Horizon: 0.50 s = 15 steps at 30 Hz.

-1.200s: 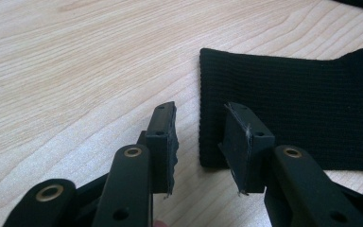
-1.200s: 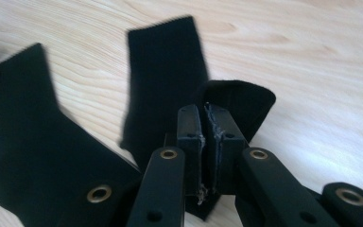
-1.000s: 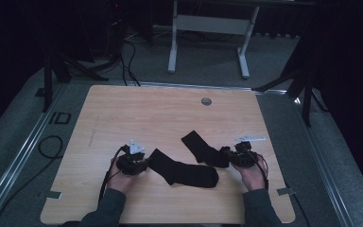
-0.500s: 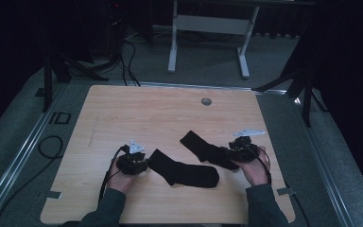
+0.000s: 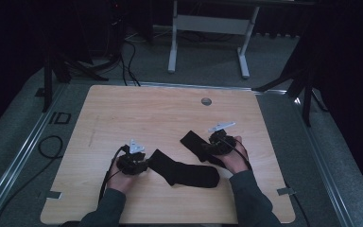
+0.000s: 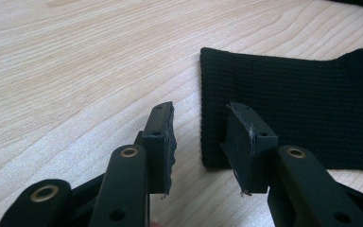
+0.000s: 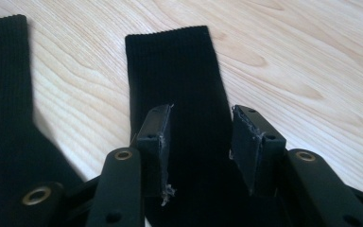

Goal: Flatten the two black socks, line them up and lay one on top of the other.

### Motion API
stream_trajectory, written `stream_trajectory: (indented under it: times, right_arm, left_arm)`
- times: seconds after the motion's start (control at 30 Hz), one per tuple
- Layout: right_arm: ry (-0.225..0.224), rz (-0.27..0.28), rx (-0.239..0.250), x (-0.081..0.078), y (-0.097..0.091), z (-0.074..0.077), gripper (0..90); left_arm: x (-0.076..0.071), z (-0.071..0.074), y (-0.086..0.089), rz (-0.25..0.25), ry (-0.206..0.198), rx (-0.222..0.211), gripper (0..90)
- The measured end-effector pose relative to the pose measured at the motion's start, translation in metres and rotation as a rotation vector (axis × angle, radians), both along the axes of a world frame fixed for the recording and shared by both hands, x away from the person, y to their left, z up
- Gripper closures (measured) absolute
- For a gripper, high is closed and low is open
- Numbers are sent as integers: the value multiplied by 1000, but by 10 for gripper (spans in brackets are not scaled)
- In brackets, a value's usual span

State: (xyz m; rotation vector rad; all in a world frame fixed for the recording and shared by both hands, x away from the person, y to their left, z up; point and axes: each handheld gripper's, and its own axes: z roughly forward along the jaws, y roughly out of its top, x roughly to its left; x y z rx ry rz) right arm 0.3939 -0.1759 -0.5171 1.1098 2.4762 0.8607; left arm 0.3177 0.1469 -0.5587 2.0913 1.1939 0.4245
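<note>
The left gripper (image 6: pixel 198 142) has its jaws spread, with nothing pinched between them; the cuff edge of the near sock (image 6: pixel 288 109) lies flat on the table just in front of its right pad, and the pad hides the lower corner of that cuff. The right gripper (image 7: pixel 198 142) also stands apart. Its jaws have just been opening, then closing a little, and the far sock (image 7: pixel 179 85) lies between them, but the pads do not press it. Below the pads this sock is cut off by the picture edge, so its foot part cannot be seen there.

In the high view the left gripper (image 5: pixel 133 163) is at the left end of the near sock (image 5: pixel 186 171), and the right gripper (image 5: pixel 220 144) covers the right end of the far sock (image 5: pixel 196 144). Where the two socks meet is dark and hard to separate.

The table (image 5: pixel 146 113) has much bare wood behind the socks, up to a small round hole (image 5: pixel 206 101) near the far edge.
</note>
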Motion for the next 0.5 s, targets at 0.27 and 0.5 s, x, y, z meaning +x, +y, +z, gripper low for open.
stream_trajectory:
  times: [0.27,0.5]
  right_arm:
    - [41,8,-7,19,20,-16,550]
    - [44,17,-20,25,25,-29,544]
  left_arm:
    - [1,0,1,-5,8,-9,626]
    - [1,0,1,-5,9,-10,617]
